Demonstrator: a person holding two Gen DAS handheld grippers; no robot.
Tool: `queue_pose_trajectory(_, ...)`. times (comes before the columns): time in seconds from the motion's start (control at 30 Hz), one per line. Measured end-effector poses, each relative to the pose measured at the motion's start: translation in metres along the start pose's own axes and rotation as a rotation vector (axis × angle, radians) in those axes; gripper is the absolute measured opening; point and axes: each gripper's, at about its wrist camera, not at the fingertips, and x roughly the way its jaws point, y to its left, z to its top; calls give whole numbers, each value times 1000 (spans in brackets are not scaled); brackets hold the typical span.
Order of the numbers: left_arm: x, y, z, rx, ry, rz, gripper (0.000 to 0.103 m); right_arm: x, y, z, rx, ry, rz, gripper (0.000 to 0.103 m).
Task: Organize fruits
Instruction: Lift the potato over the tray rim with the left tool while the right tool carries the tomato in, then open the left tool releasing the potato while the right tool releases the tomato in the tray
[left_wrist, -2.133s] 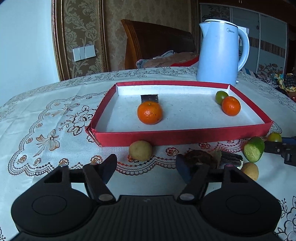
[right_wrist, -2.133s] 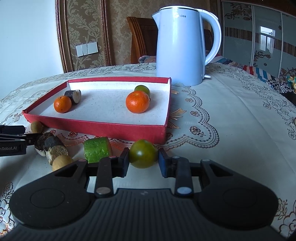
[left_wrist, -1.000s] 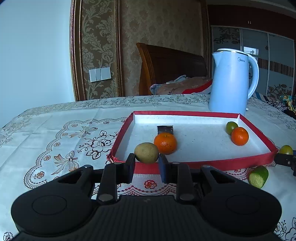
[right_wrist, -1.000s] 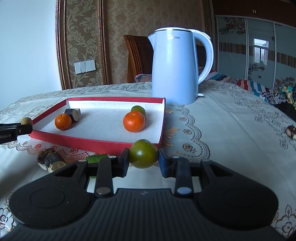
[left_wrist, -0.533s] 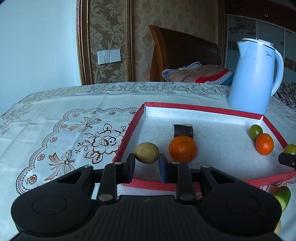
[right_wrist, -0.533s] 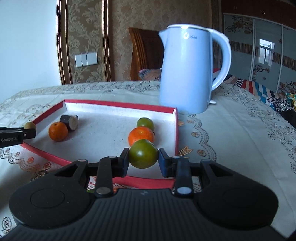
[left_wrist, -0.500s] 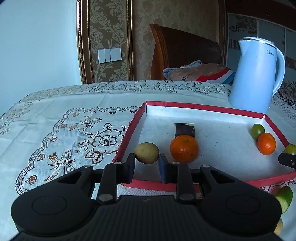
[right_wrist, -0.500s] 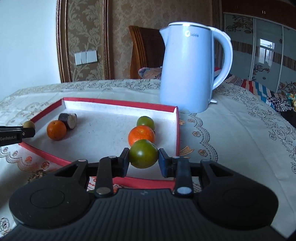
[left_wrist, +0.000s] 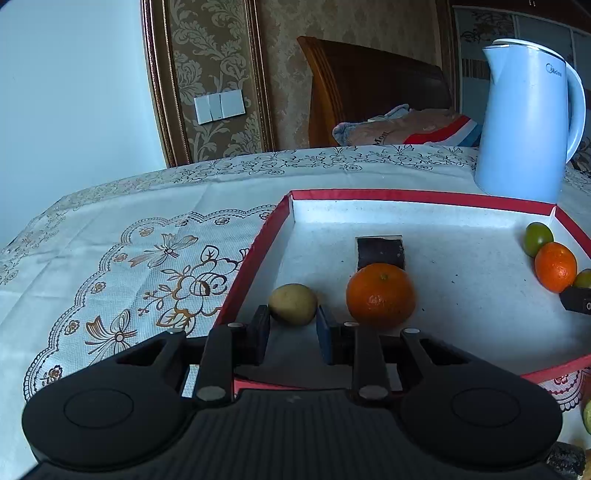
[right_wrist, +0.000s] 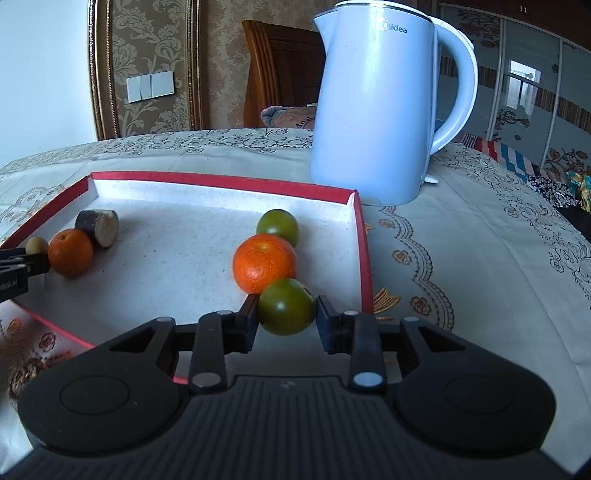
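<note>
1. Two grippers work over one red-rimmed tray (left_wrist: 255, 254) that lies on the lace-covered tabletop (left_wrist: 129, 236).
2. At the tray's left end, the left gripper (left_wrist: 291, 328) has its jaws closed narrow on a small tan fruit (left_wrist: 292, 303), held just above the white tray floor near the left wall.
3. Just right of it an orange (left_wrist: 380, 295) sits in the tray, with a dark cut stem piece (left_wrist: 380, 251) touching it from behind.
4. Toward the right wall lie a second orange (right_wrist: 264, 267) and a green fruit (right_wrist: 277, 226) behind it, touching.
5. The right gripper (right_wrist: 286, 325) has its jaws clamped on a dark green fruit (right_wrist: 286, 311), in front of the second orange and inside the right wall.
6. A pale blue kettle (right_wrist: 373, 107) stands on the tabletop beyond the tray's far right corner.
</note>
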Motion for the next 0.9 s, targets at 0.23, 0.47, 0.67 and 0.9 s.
queue_pose_trajectory(0.23, 7, 3, 5, -40, -1, 0, 26, 11, 1, 8, 13, -4, -25, 31)
queue_pose_trajectory(0.47, 12, 1, 7, -44, -6, 3, 26, 14, -1, 10, 14, -7, -30, 31)
queue_pose_trajectory(0.67, 10, 4, 6, -56, -3, -18, 28, 13, 0, 10, 11, -8, -31, 31)
queue_pose_trajectory(0.9, 5, -1, 1, -14, -7, -70, 59, 10, 4, 8, -1, -10, 5, 51)
